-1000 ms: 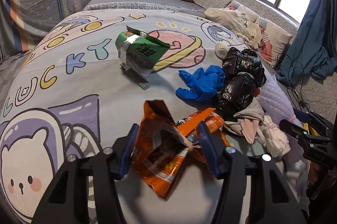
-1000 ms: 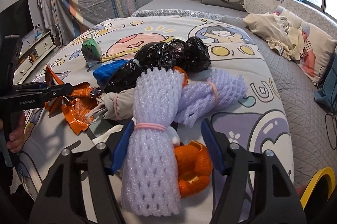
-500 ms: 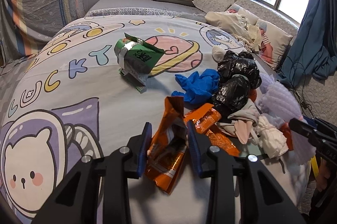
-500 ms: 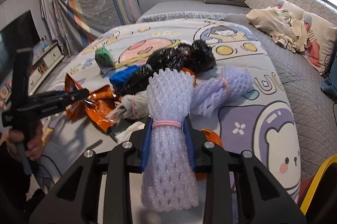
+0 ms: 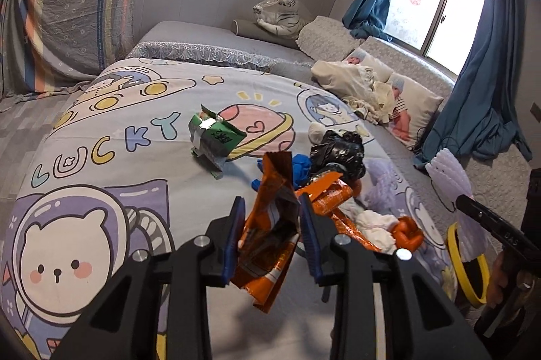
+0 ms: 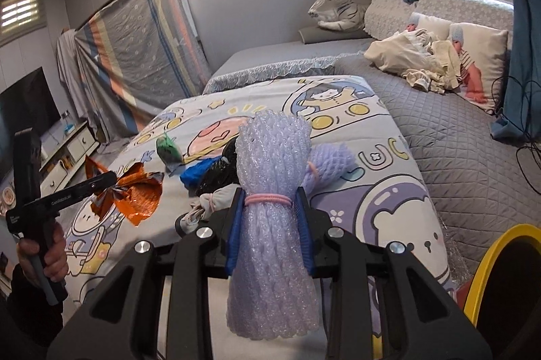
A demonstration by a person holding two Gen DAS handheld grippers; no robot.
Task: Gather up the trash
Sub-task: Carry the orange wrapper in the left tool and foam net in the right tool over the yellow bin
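Observation:
My left gripper (image 5: 272, 216) is shut on an orange foil snack wrapper (image 5: 270, 234), lifted off the cartoon bedspread (image 5: 101, 177). The same wrapper (image 6: 130, 196) shows in the right wrist view, pinched by that gripper (image 6: 113, 180), which a hand holds. My right gripper (image 6: 267, 207) is shut on a lilac foam fruit net bundle (image 6: 270, 218) tied with a pink band, raised above the bed. On the bedspread lie a green carton (image 5: 214, 136), a blue glove (image 5: 299, 169), black bags (image 5: 338, 153), another orange wrapper (image 5: 333, 196) and a second lilac foam net (image 6: 329, 162).
A yellow-rimmed bin (image 6: 500, 275) stands at the bed's near right corner, also seen as a yellow rim (image 5: 468, 262) in the left view. Pillows and crumpled cloth (image 5: 358, 86) lie by the window; a toy tiger (image 5: 279, 13) sits at the head. A covered mattress (image 6: 142, 55) leans on the wall.
Both grippers went from open to shut, the left on the orange wrapper, the right on the foam net bundle. Both then rose and drew back from the trash pile, lifting their loads.

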